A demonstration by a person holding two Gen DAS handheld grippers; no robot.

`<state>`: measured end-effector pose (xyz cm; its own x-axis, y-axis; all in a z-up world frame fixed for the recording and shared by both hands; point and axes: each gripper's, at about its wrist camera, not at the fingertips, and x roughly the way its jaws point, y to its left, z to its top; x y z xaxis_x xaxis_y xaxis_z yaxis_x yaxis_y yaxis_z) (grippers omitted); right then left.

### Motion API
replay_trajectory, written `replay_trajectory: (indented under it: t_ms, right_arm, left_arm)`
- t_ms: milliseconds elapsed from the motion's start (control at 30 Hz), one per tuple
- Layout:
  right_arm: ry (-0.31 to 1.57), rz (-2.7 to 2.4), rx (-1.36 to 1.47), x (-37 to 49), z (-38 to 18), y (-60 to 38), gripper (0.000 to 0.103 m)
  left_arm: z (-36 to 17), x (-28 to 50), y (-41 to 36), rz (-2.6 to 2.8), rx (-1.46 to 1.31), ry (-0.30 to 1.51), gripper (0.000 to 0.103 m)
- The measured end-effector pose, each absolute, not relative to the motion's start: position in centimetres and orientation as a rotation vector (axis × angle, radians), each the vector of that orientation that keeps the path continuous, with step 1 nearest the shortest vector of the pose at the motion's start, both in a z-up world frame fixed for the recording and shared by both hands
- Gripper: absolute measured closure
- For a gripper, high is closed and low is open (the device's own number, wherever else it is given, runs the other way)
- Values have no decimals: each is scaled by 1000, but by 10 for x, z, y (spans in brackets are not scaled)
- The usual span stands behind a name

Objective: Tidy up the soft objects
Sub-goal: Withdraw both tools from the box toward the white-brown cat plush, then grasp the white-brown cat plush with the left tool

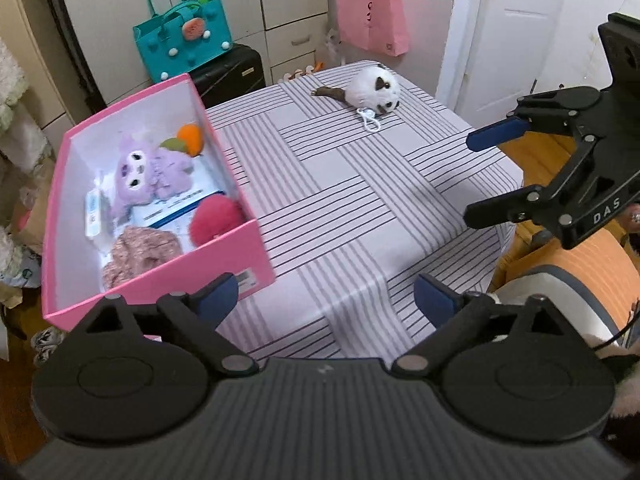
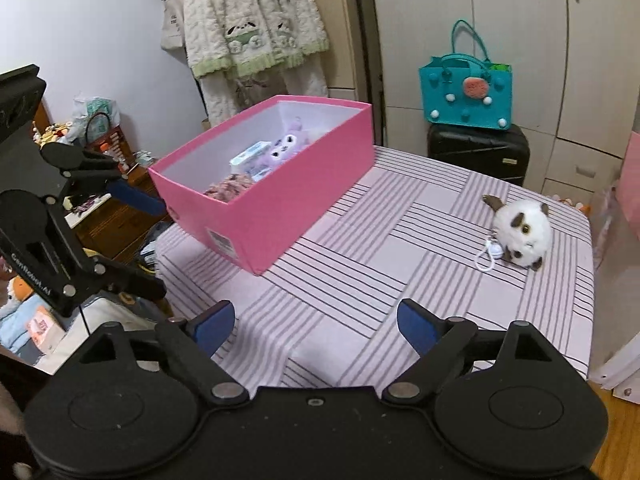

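Note:
A pink box [image 1: 180, 276] [image 2: 280, 208] stands on the left of the striped tablecloth [image 1: 340, 200]. Inside it lie a purple plush [image 1: 148, 170] [image 2: 286, 146], an orange plush [image 1: 190, 138], a red pompom [image 1: 216, 216] and a pinkish knit piece [image 1: 140, 252]. A white plush with brown patches [image 1: 374, 90] [image 2: 520, 230] lies alone at the table's far right, a white clip beside it. My left gripper [image 1: 326, 296] [image 2: 158, 246] is open and empty by the box's near corner. My right gripper [image 2: 316, 316] [image 1: 474, 178] is open and empty over the table's near edge.
A teal bag [image 2: 466, 92] sits on a black suitcase [image 2: 478, 152] behind the table. A pink bag [image 1: 372, 16] hangs by a white door [image 1: 516, 20]. Fluffy clothes [image 2: 256, 20] hang at the back left. Bare cloth lies between box and plush.

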<state>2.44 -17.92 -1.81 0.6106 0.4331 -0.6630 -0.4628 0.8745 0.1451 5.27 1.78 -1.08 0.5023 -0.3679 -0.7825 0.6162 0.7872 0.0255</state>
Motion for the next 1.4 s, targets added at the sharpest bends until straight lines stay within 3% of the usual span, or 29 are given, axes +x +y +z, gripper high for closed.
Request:
replay_trajectory:
  t_ms: [600, 867, 1400]
  right_arm:
    - [572, 307, 148, 67, -108, -260, 11]
    - [478, 278, 93, 79, -111, -263, 11]
    - [519, 188, -15, 148, -113, -278, 16]
  left_arm:
    - [-52, 96, -42, -715, 52, 649, 7]
    - [-56, 111, -76, -705, 83, 548, 9]
    - [-73, 179, -151, -728, 6, 576, 12]
